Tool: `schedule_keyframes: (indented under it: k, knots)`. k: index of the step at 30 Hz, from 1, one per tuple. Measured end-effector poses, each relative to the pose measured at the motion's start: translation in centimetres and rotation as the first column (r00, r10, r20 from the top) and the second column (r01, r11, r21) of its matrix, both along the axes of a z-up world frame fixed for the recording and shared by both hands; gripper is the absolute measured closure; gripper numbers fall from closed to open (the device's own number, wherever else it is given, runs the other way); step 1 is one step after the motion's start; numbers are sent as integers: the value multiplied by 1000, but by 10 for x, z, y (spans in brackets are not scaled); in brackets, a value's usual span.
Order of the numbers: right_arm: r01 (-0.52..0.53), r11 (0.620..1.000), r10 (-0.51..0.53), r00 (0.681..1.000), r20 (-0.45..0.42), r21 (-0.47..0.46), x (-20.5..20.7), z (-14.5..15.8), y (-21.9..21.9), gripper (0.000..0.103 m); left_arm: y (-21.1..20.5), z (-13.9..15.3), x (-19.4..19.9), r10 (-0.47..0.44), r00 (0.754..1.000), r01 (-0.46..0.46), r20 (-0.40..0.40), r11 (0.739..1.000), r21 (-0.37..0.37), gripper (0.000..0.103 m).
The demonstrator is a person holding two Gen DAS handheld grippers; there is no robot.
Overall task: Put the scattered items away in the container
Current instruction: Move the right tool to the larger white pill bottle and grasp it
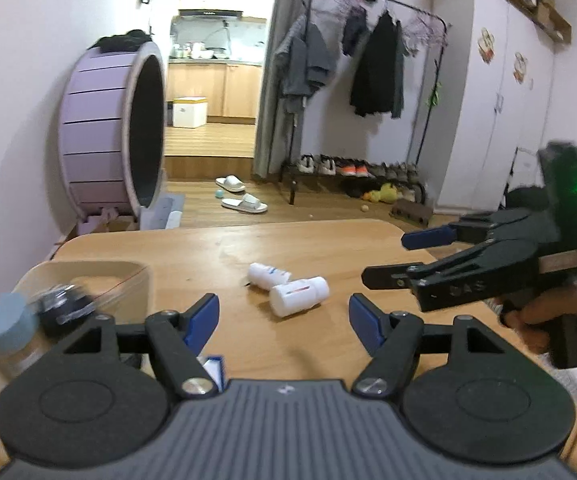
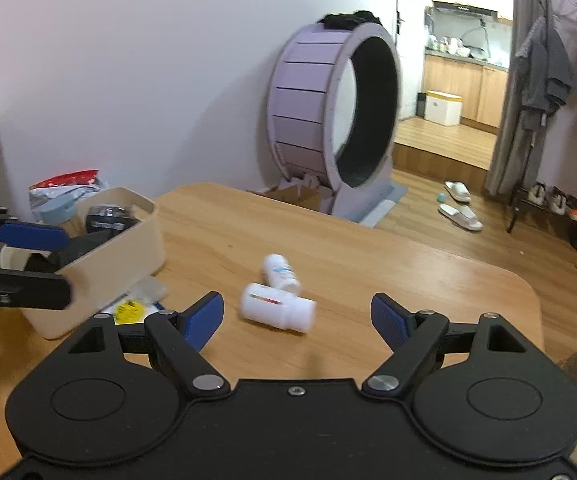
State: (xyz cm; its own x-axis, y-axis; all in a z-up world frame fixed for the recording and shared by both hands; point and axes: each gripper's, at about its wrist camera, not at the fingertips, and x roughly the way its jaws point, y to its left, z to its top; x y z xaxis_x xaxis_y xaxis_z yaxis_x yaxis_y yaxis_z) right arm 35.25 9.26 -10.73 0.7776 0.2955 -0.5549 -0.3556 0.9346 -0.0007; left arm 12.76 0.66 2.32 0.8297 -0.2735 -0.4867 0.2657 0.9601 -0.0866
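Note:
Two white bottles lie on their sides, touching, mid-table: a larger one nearer me and a smaller one behind it. A cream container stands at the left and holds a black jar and a blue-lidded jar. My left gripper is open and empty, just short of the bottles. My right gripper is open and empty, close to the larger bottle; it shows at the right in the left wrist view.
A flat packet with a yellow label lies on the wooden table against the container's front. Beyond the table stand a purple cat wheel, slippers on the floor, and a clothes rack.

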Motion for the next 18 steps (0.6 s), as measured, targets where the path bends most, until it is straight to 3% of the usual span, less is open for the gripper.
schedule_keyframes:
  k: [11, 18]
  knots:
    - [-23, 1000, 24, 998, -50, 21, 16, -14, -29, 23, -34, -38, 75, -84, 993, 95, -83, 985, 142, 38]
    - [-138, 990, 140, 988, -65, 33, 39, -20, -33, 23, -39, -53, 92, -99, 987, 119, -125, 978, 168, 52]
